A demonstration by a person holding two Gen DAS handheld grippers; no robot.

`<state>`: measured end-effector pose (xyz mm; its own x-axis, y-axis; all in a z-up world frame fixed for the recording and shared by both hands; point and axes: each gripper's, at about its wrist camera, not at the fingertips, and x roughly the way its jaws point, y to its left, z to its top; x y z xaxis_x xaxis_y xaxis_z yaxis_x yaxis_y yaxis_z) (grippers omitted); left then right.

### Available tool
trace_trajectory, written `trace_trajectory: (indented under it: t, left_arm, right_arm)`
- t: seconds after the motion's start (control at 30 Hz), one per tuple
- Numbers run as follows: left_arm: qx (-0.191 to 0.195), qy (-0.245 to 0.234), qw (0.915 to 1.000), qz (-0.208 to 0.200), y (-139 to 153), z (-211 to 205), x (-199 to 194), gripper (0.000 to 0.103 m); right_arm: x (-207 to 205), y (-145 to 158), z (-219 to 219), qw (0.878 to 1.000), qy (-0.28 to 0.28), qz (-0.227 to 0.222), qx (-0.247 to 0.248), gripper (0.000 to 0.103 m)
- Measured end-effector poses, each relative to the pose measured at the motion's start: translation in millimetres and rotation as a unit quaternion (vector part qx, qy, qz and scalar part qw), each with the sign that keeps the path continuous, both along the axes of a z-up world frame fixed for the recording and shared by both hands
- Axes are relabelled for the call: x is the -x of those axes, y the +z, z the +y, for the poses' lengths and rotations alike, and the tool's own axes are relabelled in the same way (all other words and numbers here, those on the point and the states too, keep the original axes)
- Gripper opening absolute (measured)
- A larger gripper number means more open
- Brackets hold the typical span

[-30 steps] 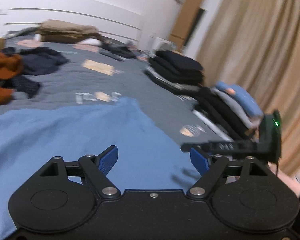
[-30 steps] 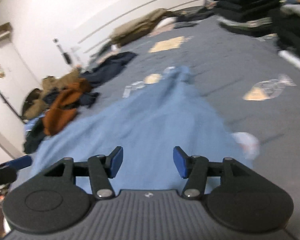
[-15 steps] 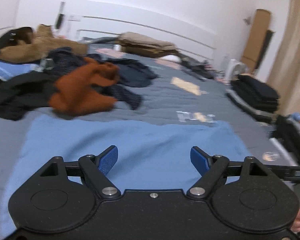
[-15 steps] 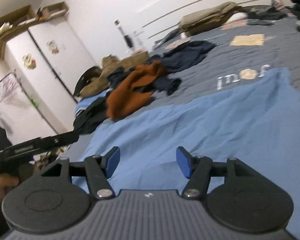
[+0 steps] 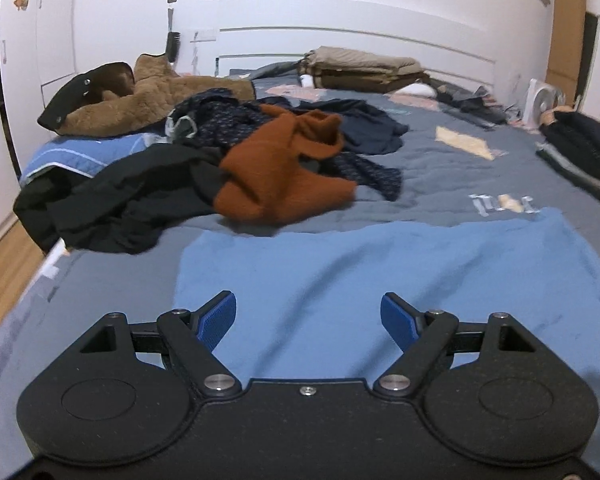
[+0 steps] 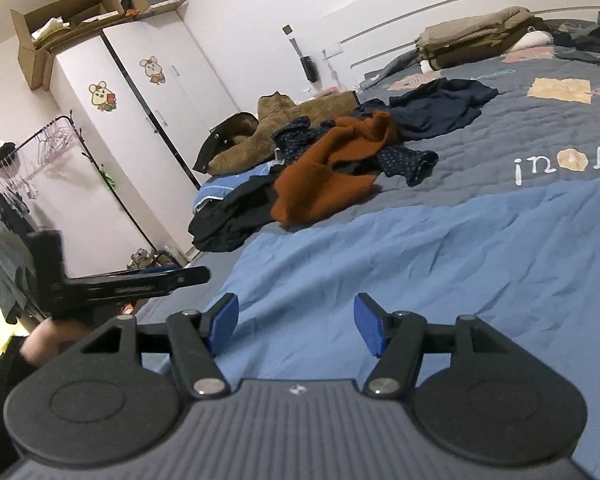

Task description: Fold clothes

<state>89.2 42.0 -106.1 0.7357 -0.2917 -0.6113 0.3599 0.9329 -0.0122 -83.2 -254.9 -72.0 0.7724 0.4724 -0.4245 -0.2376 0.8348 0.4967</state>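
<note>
Left wrist | blue garment (image 5: 380,264) flat, lightly creased | left tool (image 5: 310,318) agape, empty

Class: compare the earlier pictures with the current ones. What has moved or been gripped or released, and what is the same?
Both views swung leftward, from the folded stacks to the clothes pile. The right gripper jaws have just been opening, with nothing between them. The left gripper stayed open and empty. The blue garment still lies spread flat on the bed.
</note>
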Motion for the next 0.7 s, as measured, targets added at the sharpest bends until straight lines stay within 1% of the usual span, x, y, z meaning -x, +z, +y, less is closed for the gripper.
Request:
trace_trajectory:
  t: [0.1, 0.13, 0.17, 0.23, 0.37, 0.47, 0.53, 0.7]
  left_arm:
    - [-0.023, 0.0, 0.9997, 0.007, -10, 11, -32, 0.073]
    - [-0.03, 0.002, 0.9995, 0.009, -14, 15, -44, 0.063]
    - [-0.032, 0.001, 0.9994, 0.013, -18, 20, -55, 0.047]
    - [-0.04, 0.004, 0.9989, 0.023, -26, 28, -79, 0.025]
    - [-0.06, 0.023, 0.9975, 0.031, -43, 39, -119, 0.025]
    - [-0.063, 0.036, 0.9964, 0.042, -54, 45, -144, 0.026]
    - [-0.06, 0.038, 0.9959, 0.056, -62, 49, -158, 0.028]
    - [-0.036, 0.044, 0.9934, 0.099, -83, 56, -186, 0.029]
  right_arm:
    - [-3, 2, 2, 1.0, -0.002, -0.005, -0.005, 0.063]
    - [-4, 3, 2, 1.0, -0.003, -0.007, -0.006, 0.064]
    - [-4, 3, 3, 1.0, -0.003, -0.009, -0.006, 0.064]
    - [-6, 3, 3, 1.0, -0.004, -0.012, -0.005, 0.064]
    - [-10, 1, 3, 1.0, -0.006, -0.012, -0.011, 0.064]
    - [-12, -3, 2, 1.0, -0.006, -0.007, -0.012, 0.065]
    - [-13, -5, 3, 1.0, -0.003, -0.005, -0.018, 0.065]
    - [-13, -8, 5, 0.999, 0.008, -0.003, -0.033, 0.065]
